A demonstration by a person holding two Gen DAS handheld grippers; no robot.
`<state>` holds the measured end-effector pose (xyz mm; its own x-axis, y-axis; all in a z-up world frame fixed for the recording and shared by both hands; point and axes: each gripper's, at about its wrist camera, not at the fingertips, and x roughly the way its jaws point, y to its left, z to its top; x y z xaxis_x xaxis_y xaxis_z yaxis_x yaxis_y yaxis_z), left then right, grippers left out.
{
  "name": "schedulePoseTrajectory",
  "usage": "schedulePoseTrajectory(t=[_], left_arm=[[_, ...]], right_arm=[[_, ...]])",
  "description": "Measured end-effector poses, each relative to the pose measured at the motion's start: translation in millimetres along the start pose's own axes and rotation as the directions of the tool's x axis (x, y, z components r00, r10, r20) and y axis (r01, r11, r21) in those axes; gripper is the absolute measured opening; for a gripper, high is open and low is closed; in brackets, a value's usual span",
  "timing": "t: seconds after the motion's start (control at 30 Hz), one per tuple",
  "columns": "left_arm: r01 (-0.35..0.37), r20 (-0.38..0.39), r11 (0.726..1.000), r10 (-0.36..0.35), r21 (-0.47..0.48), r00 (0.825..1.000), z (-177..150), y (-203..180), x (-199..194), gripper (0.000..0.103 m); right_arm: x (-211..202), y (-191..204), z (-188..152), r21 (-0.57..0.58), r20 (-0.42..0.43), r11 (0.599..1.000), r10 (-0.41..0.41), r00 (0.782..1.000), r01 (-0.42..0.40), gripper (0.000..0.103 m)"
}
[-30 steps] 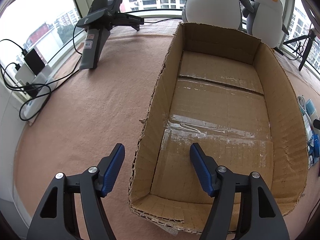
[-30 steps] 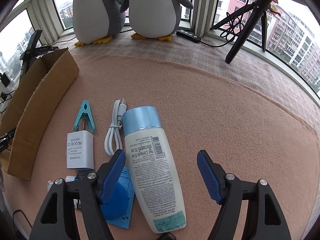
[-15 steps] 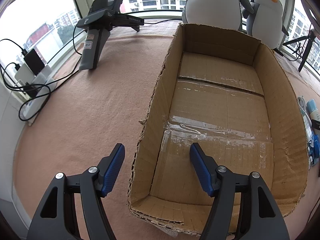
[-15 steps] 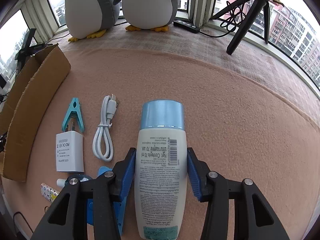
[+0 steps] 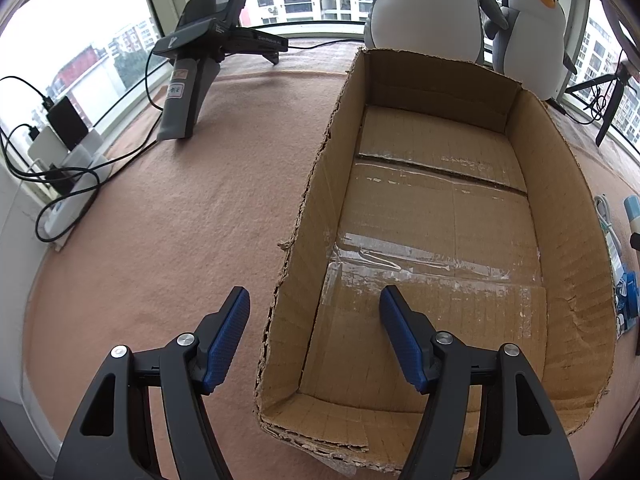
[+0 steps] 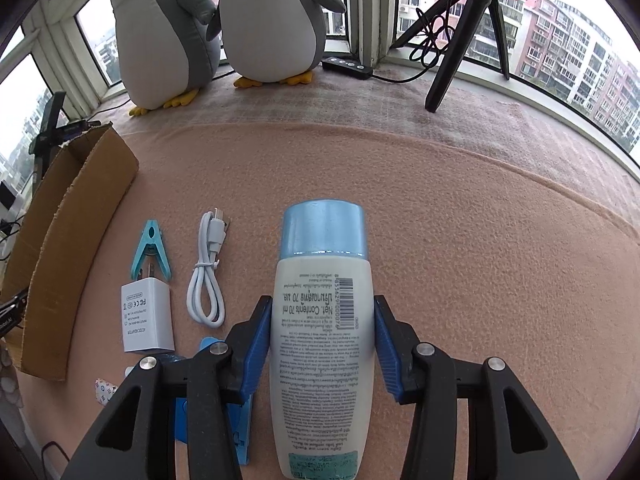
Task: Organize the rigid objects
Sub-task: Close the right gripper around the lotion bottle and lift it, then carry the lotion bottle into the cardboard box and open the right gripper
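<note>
The right gripper (image 6: 322, 322) has just closed on the bottle (image 6: 323, 320), still lying on the mat right of the box (image 5: 436, 240); lifting comes next. The left gripper (image 5: 314, 334) hovers, jaws apart, over the box's near-left wall.

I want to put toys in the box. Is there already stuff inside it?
No, the cardboard box shows only its bare taped floor, with nothing lying in it, while the open left tongs straddle its near left wall.

The bottle (image 6: 322, 320) lies between the right gripper (image 6: 322, 338) fingers, with the cable (image 6: 208, 276), clip (image 6: 151, 250) and adapter (image 6: 147, 314) to its left, the cardboard box (image 6: 76, 200) further left, and two plush penguins (image 6: 224, 20) behind.
</note>
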<state>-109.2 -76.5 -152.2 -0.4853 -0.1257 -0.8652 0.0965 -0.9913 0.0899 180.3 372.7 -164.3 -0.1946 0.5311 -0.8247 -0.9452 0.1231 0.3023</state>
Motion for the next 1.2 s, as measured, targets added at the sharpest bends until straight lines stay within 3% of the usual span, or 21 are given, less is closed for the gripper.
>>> schedulePoseTrajectory(t=[0.27,0.63,1.2], left_arm=[[0.005,0.004,1.000,-0.005,-0.007,1.000,1,-1,0,0.067],[0.023,0.008,1.000,-0.023,-0.008,1.000,1,2,0,0.068],[0.041,0.015,0.999,-0.041,-0.013,0.999,1,4,1,0.068]], right_arm=[[-32,10,8,0.026,0.055,0.998,0.047,0.997,-0.049,0.044],[-68,95,29,-0.078,0.117,0.982,0.180,0.977,-0.172,0.044],[-38,222,40,-0.134,0.043,0.942,0.315,0.948,-0.307,0.044]])
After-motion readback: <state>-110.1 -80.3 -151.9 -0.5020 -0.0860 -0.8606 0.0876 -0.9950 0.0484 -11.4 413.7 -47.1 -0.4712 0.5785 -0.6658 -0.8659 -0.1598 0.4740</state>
